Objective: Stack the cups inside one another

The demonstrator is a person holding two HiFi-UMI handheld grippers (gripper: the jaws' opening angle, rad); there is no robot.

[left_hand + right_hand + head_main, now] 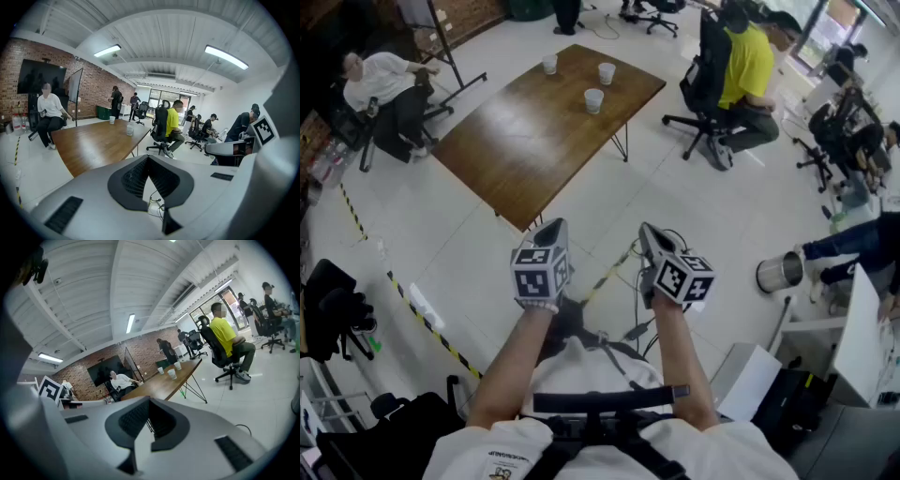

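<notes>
Three white cups stand apart near the far end of the long wooden table (525,141): one at the back (549,64), one to its right (607,73) and one nearer (594,100). I stand well back from the table, with both grippers raised in front of my chest. My left gripper (555,228) and right gripper (647,232) are both shut and hold nothing. The left gripper view shows its own shut gripper (149,157), with two cups (130,130) (112,120) far beyond it. In the right gripper view the cups (171,373) sit far past that shut gripper (150,400).
White floor lies between me and the table, with cables (619,272) and yellow-black tape (412,309) on it. A person in white (380,80) sits left of the table and a person in yellow (742,66) on an office chair to its right. A metal bin (780,272) stands at right.
</notes>
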